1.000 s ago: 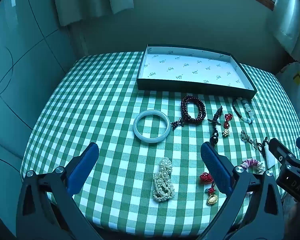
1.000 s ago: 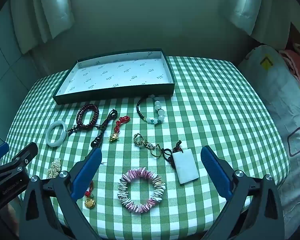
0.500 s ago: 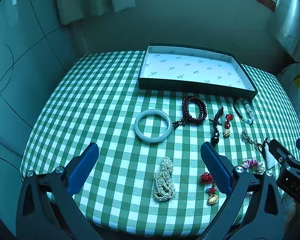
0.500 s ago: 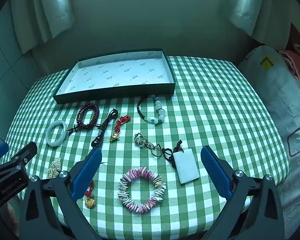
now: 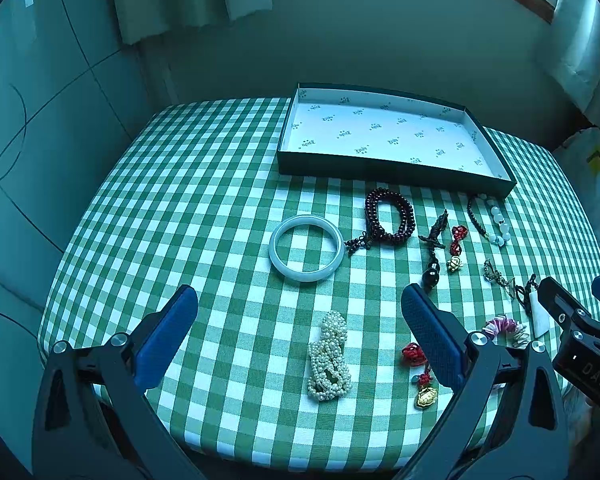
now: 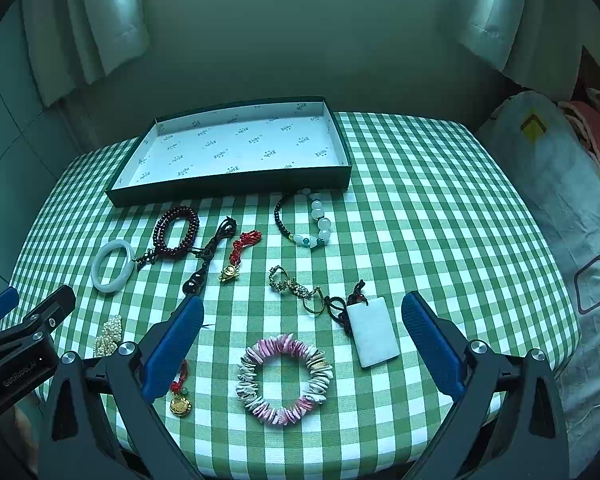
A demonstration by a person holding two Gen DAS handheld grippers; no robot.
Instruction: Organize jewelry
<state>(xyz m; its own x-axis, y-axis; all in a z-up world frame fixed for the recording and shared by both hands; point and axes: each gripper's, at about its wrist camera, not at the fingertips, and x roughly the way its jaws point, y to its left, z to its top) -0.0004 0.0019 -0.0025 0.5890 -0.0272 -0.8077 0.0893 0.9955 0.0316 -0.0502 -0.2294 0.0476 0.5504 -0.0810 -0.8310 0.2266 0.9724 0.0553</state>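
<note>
An empty dark box (image 5: 384, 170) with white patterned lining stands at the table's far side; it also shows in the right wrist view (image 6: 236, 188). Loose jewelry lies in front of it. My left gripper (image 5: 300, 312) is open and empty above a pearl bracelet (image 5: 329, 356), short of a white jade bangle (image 5: 306, 248) and a dark red bead bracelet (image 5: 390, 216). My right gripper (image 6: 302, 316) is open and empty above a pink shell bracelet (image 6: 285, 374) and a white rectangular pendant (image 6: 372, 332).
A black gourd pendant (image 6: 204, 268), a red-cord gold charm (image 6: 240, 254), a white-and-dark bead bracelet (image 6: 308, 220), a metal chain (image 6: 292, 286) and a gold lock charm (image 6: 180, 398) lie on the green checked tablecloth (image 6: 420, 208). A cushion (image 6: 560, 216) lies at right.
Both grippers have barely moved; the left view has shifted slightly. No jewelry has moved.
</note>
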